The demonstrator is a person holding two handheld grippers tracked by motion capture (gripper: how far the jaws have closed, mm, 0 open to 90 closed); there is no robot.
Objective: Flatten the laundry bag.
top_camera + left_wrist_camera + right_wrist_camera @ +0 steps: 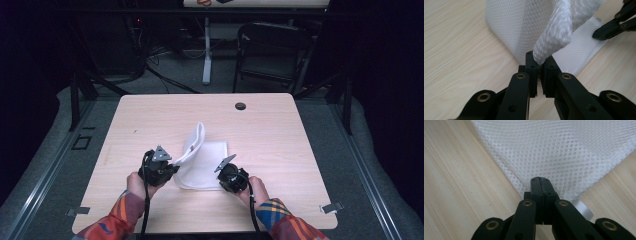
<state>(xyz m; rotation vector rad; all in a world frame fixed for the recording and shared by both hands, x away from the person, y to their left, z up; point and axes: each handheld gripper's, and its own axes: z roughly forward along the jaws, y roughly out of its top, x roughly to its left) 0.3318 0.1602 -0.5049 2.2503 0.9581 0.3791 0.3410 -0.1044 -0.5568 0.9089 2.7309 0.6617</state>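
Observation:
A white mesh cloth (207,165) lies on the pale wooden table (272,135). Its left edge is lifted and curls up in an arc toward the far side. My left gripper (175,167) sits at the cloth's near left side; in the left gripper view this gripper (539,65) is shut on the bunched edge of the cloth (556,32). My right gripper (221,175) is at the cloth's near right corner. In the right gripper view it (540,181) is shut with its tips over the flat cloth (554,150); the corner itself is hidden behind the jaws.
A black round grommet (240,106) sits near the table's far edge. A folding chair (270,50) and a table leg (207,50) stand beyond it. Metal clips (332,207) mark the near corners. Bare wood surrounds the cloth on all sides.

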